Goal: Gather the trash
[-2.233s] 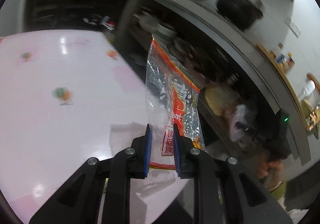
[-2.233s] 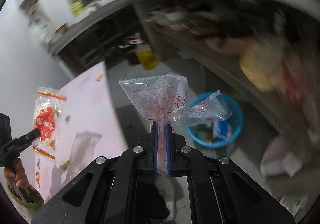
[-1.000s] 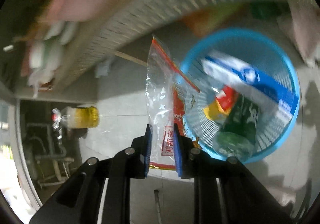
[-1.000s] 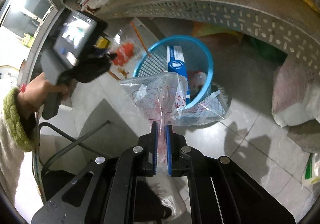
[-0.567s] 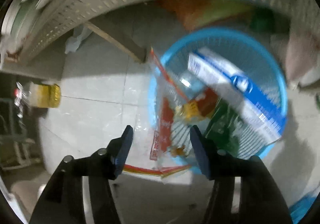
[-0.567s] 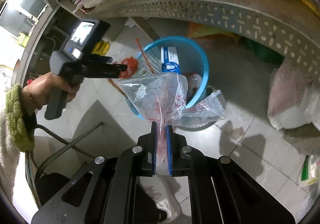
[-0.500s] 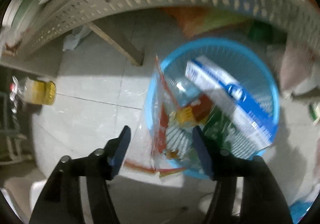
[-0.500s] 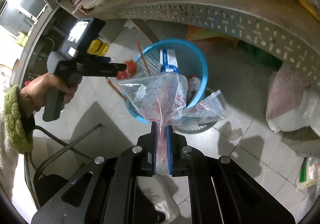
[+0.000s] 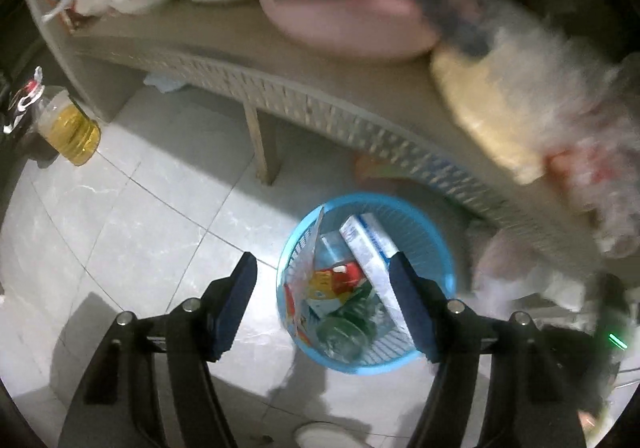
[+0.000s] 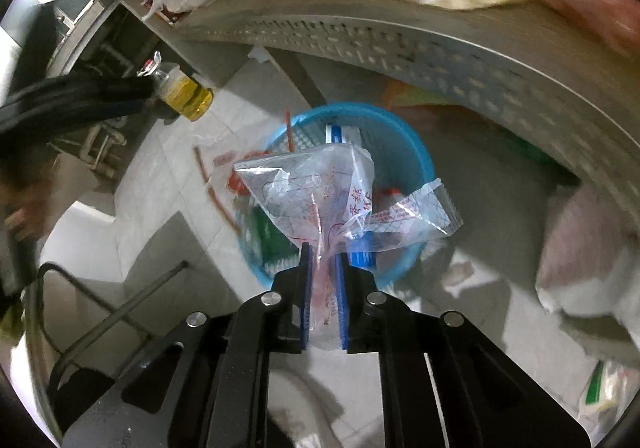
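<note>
On the tiled floor [image 9: 132,232], above the blue bin [image 9: 440,260], a light, limp, slippery plastic bag [image 10: 320,204] is pinched at its gathered neck by the barely parted right gripper [image 10: 322,296], whose jaws have just been opening; the left gripper [image 9: 322,308] is spread wide and empty.

A crumpled clear bag [image 10: 320,204] (red print) hangs over the blue basket [image 10: 420,156], where a red-edged wrapper [image 9: 304,268] leans.

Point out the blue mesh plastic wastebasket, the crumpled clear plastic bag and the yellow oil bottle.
blue mesh plastic wastebasket [image 9: 434,244], left wrist view, far rim
crumpled clear plastic bag [image 10: 316,184], right wrist view, bag body
yellow oil bottle [image 9: 74,130], left wrist view, oil-filled body
</note>
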`<state>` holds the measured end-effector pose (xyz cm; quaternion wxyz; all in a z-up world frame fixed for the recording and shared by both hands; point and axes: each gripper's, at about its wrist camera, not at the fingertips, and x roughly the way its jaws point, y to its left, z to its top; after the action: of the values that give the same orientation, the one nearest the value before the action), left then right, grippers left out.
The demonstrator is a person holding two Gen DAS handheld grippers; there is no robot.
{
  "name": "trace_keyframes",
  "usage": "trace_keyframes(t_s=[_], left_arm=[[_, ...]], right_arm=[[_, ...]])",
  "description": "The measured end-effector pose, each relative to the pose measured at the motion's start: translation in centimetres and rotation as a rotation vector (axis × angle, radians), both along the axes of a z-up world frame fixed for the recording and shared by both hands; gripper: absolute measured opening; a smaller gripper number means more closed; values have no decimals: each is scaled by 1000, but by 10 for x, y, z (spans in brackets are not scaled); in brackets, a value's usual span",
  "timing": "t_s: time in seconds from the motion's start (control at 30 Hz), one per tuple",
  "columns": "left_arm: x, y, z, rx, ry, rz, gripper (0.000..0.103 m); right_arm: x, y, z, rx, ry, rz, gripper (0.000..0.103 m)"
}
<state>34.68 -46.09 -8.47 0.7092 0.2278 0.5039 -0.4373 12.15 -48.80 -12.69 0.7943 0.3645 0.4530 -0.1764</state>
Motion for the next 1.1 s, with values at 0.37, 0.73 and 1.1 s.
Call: trace_keyframes(t_s=[0.37, 0.73, 1.1], left_arm=[[-54, 188, 124, -189, -15, 176, 80], [-149, 320, 139, -294, -108, 399, 84], [-242, 350, 127, -348, -216, 435, 97]], right_arm=[[44, -27, -34, -180, 81, -27, 57], [-17, 13, 52, -308, -64, -45, 62], [-114, 132, 168, -444, -172, 92, 94]])
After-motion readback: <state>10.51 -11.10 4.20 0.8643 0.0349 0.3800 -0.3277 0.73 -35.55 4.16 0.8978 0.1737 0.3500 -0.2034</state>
